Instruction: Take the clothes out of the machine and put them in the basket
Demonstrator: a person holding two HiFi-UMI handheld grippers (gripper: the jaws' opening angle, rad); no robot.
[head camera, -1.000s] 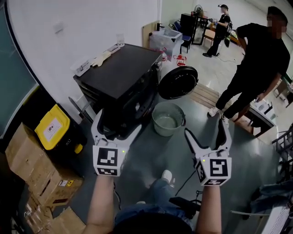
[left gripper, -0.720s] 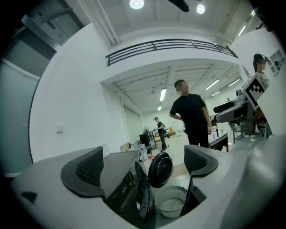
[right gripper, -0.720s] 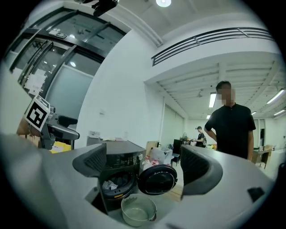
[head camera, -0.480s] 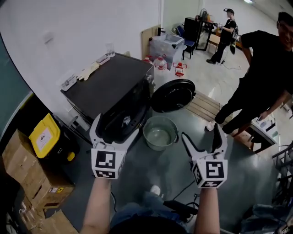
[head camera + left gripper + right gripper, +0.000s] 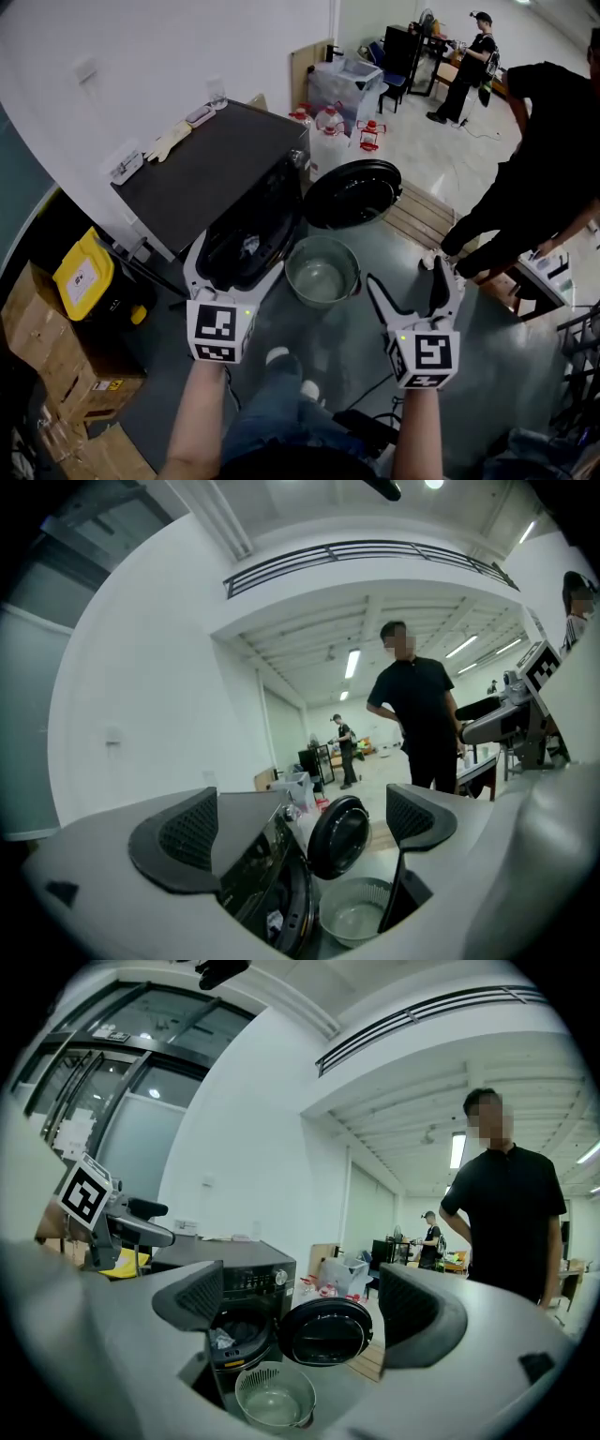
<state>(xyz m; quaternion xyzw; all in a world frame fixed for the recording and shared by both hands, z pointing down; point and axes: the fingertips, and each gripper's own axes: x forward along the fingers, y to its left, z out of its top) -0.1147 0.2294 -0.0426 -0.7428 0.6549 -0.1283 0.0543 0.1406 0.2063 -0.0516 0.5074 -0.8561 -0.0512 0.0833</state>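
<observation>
**A:** In the head view, how are the arms sitting?

**B:** Both bare forearms are reaching forward side by side. The left gripper (image 5: 236,262) is pointing at the machine (image 5: 216,169), its fingers spread wide with nothing between them. The right gripper (image 5: 406,281) is hovering over the floor beside the basket (image 5: 322,270), its fingers equally wide and empty.

**A:** And the clothes?

**B:** The clothes (image 5: 248,246) are lying inside the drum as a pale bundle; I cannot tell its long axis. The drum mouth is facing out toward the basket, and the round door (image 5: 352,194) is hanging open to the right. The basket is standing upright on the floor, mouth up, just in front of the opening. A person in black (image 5: 534,159) is standing further right.

**A:** The left gripper view?

**B:** The left gripper (image 5: 300,832) is showing its jaws far apart, framing the machine (image 5: 253,841), the door (image 5: 337,834) and the basket (image 5: 354,921). A bit of the clothes (image 5: 274,921) is showing low in the opening.

**A:** The right gripper view?

**B:** The right gripper (image 5: 305,1302) is also gaping, holding nothing. It is facing the machine (image 5: 246,1288) front on, with the clothes (image 5: 220,1338) in the drum, the door (image 5: 325,1332) open and the basket (image 5: 274,1394) below.
</observation>
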